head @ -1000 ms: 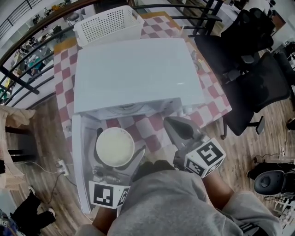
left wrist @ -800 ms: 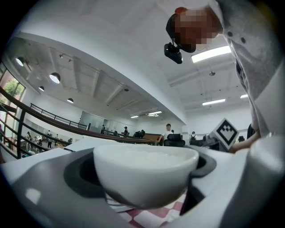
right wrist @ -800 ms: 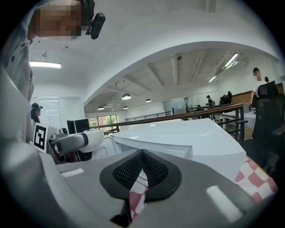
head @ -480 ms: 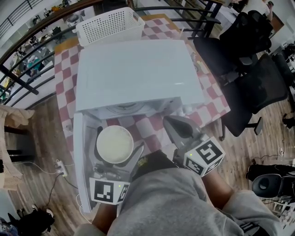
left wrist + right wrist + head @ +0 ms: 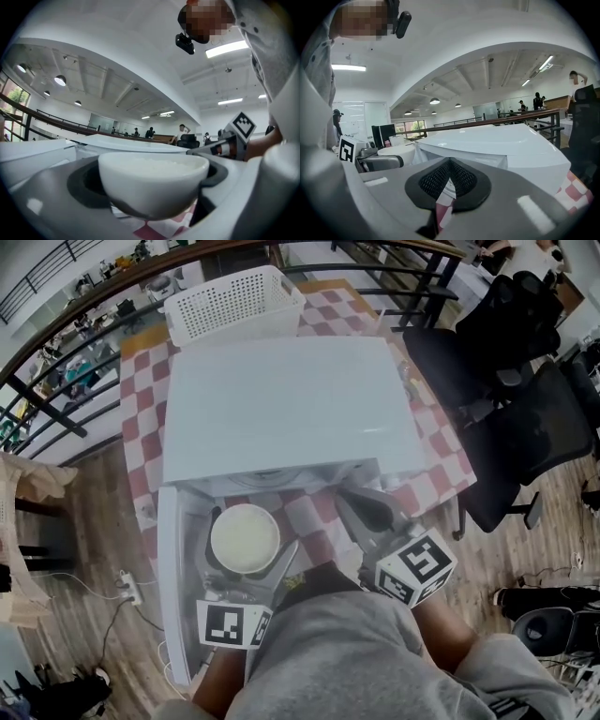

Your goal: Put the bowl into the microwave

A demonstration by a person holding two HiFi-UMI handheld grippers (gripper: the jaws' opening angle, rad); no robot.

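Note:
A white bowl point(image 5: 245, 538) hangs between the fingers of my left gripper point(image 5: 247, 557), which is shut on its sides; the left gripper view shows the bowl point(image 5: 152, 180) filling the jaws, level and upright. It sits just in front of the white microwave point(image 5: 281, 409), whose door point(image 5: 176, 549) stands swung open to the left. The cavity opening is mostly hidden under the microwave's top. My right gripper point(image 5: 367, 507) hovers to the right of the bowl, shut with nothing in it; its pads point(image 5: 461, 180) meet. From the right gripper view the bowl point(image 5: 396, 152) shows at the left.
The microwave stands on a red-and-white checked table point(image 5: 136, 409). A white lattice basket point(image 5: 234, 301) sits behind it. Black office chairs point(image 5: 525, 399) crowd the right side. A power strip point(image 5: 127, 587) lies on the wooden floor at the left.
The bowl in my left gripper has moved a little forward and right, closer to the microwave's front. The right gripper has barely shifted.

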